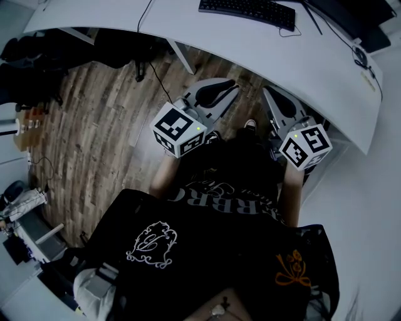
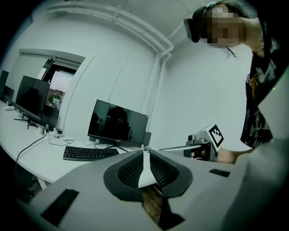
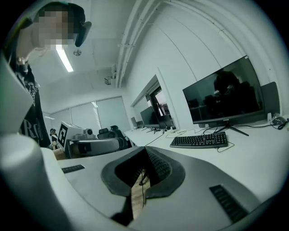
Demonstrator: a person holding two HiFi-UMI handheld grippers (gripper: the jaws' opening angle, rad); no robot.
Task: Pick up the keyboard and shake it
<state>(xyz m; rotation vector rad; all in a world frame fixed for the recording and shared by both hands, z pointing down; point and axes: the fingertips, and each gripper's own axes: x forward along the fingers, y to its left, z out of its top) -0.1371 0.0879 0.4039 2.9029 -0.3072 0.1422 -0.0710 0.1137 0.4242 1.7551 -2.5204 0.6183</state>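
The flat black plastic keyboard [image 1: 247, 12] lies on the white desk [image 1: 207, 44] at the frame's top. It is well apart from the left hand-held gripper [image 1: 219, 93] and right hand-held gripper [image 1: 280, 103], both with jaws together and empty. This fits a keyboard awaiting lifting or one set back down.

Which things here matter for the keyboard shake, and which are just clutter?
Job: keyboard; left claw and right claw, both shut and empty; desk under the keyboard.
Lying about: monitor; other monitors farther along.

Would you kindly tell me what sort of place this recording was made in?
Most likely an office or computer lab: a long white desk carries a keyboard and a monitor, with more monitors beyond.
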